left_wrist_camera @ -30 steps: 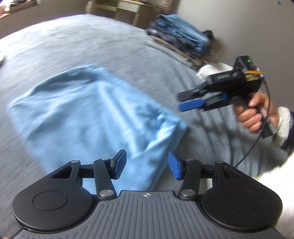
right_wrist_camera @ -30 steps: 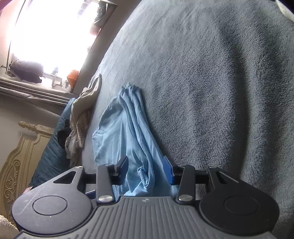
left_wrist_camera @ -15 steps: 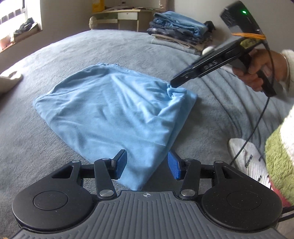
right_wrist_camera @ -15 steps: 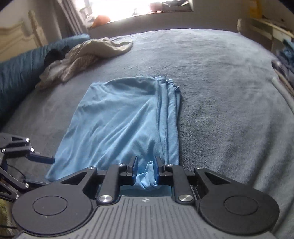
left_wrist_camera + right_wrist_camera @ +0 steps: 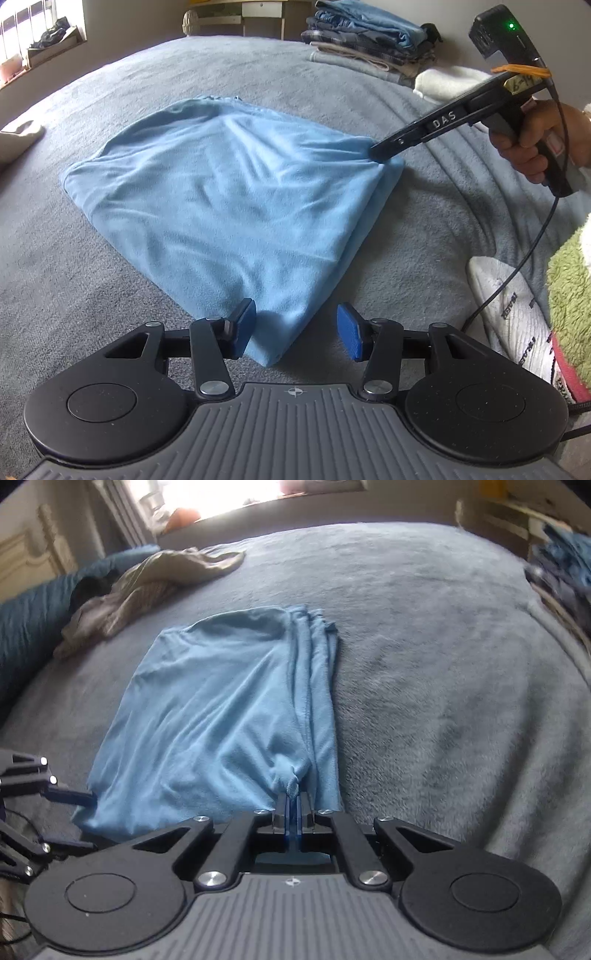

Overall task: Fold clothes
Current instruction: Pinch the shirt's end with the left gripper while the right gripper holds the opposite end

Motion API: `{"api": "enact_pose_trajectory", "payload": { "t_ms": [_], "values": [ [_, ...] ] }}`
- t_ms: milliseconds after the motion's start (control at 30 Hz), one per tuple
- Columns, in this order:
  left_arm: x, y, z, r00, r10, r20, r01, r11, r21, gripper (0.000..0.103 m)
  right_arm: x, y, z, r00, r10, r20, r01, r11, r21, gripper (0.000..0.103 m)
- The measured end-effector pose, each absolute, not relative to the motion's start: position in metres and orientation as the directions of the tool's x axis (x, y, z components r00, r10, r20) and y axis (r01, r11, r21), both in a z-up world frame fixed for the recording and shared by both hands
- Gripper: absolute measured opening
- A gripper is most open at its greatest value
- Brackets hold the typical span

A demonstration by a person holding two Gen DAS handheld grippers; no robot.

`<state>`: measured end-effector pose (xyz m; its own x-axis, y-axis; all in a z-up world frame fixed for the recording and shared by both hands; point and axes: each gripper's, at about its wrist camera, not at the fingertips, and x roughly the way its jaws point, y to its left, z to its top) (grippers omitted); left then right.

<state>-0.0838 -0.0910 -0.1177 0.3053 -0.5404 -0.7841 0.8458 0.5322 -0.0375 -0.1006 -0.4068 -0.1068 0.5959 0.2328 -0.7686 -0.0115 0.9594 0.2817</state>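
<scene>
Blue garment (image 5: 229, 206) lies on the bed (image 5: 424, 229): your right tongs (image 5: 293, 801) pinch one corner for folding, your left tongs (image 5: 295, 330) gape half-open astride the other.

The left gripper (image 5: 296, 334), a black two-finger tool with blue pads, points steeply downward with its jaws spread apart, one pad on either side of a corner of light blue cloth (image 5: 236, 218) without pressing it. The right gripper (image 5: 293, 805), black with blue pads as well, has its jaws clamped together on a bunched pinch of the same cloth. A bare right hand (image 5: 532, 140) wraps around its handle, and the tool slants down towards the fabric.
</scene>
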Motion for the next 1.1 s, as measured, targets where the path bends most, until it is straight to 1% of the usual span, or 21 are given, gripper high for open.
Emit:
{"api": "enact_pose_trajectory", "payload": {
  "t_ms": [100,200,267,367,400,433,500,633,800,967,1000,1067,1100],
  "values": [
    [-0.084,-0.091,-0.119,0.306,-0.533,-0.789,0.845,0.533,-0.032,0.049,-0.104,-0.432,-0.117,0.61,0.296,-0.735,0.099,0.892,0.442,0.003],
    [-0.084,-0.092,-0.12,0.307,-0.525,-0.794,0.845,0.534,-0.026,0.048,-0.107,-0.459,-0.124,0.641,0.386,-0.663,0.208,0.745,0.634,0.006],
    [-0.084,-0.091,-0.12,0.311,-0.521,-0.795,0.843,0.537,-0.023,0.049,-0.11,-0.472,-0.127,0.665,0.41,-0.624,0.257,0.658,0.707,0.006],
    [-0.083,-0.09,-0.12,0.319,-0.518,-0.794,0.836,0.548,-0.021,0.048,-0.114,-0.482,-0.131,0.661,0.434,-0.612,0.305,0.589,0.748,0.01],
    [-0.082,-0.09,-0.12,0.322,-0.516,-0.794,0.834,0.552,-0.02,0.048,-0.114,-0.481,-0.132,0.655,0.44,-0.614,0.316,0.579,0.752,0.016],
    [-0.082,-0.09,-0.12,0.325,-0.515,-0.793,0.831,0.555,-0.021,0.048,-0.114,-0.479,-0.134,0.647,0.445,-0.619,0.325,0.573,0.752,0.025],
    [-0.08,-0.09,-0.12,0.325,-0.514,-0.794,0.825,0.564,-0.028,0.049,-0.113,-0.475,-0.138,0.631,0.456,-0.628,0.343,0.561,0.753,0.036],
    [-0.079,-0.088,-0.119,0.336,-0.51,-0.792,0.818,0.575,-0.024,0.048,-0.105,-0.463,-0.145,0.587,0.471,-0.659,0.365,0.573,0.734,0.039],
    [-0.081,-0.087,-0.118,0.348,-0.507,-0.788,0.816,0.578,-0.011,0.048,-0.091,-0.453,-0.153,0.554,0.468,-0.689,0.389,0.586,0.711,0.039],
    [-0.08,-0.087,-0.121,0.345,-0.506,-0.791,0.818,0.575,-0.011,0.048,-0.083,-0.449,-0.151,0.57,0.457,-0.684,0.377,0.594,0.711,0.038],
    [-0.08,-0.087,-0.122,0.345,-0.505,-0.791,0.818,0.575,-0.01,0.048,-0.082,-0.447,-0.15,0.573,0.451,-0.684,0.368,0.604,0.707,0.035],
    [-0.081,-0.087,-0.123,0.345,-0.502,-0.793,0.818,0.575,-0.008,0.048,-0.08,-0.444,-0.149,0.577,0.438,-0.69,0.351,0.63,0.693,0.021],
    [-0.081,-0.087,-0.123,0.346,-0.501,-0.793,0.818,0.575,-0.006,0.048,-0.08,-0.442,-0.147,0.578,0.429,-0.694,0.341,0.645,0.683,0.008]
  ]
}}
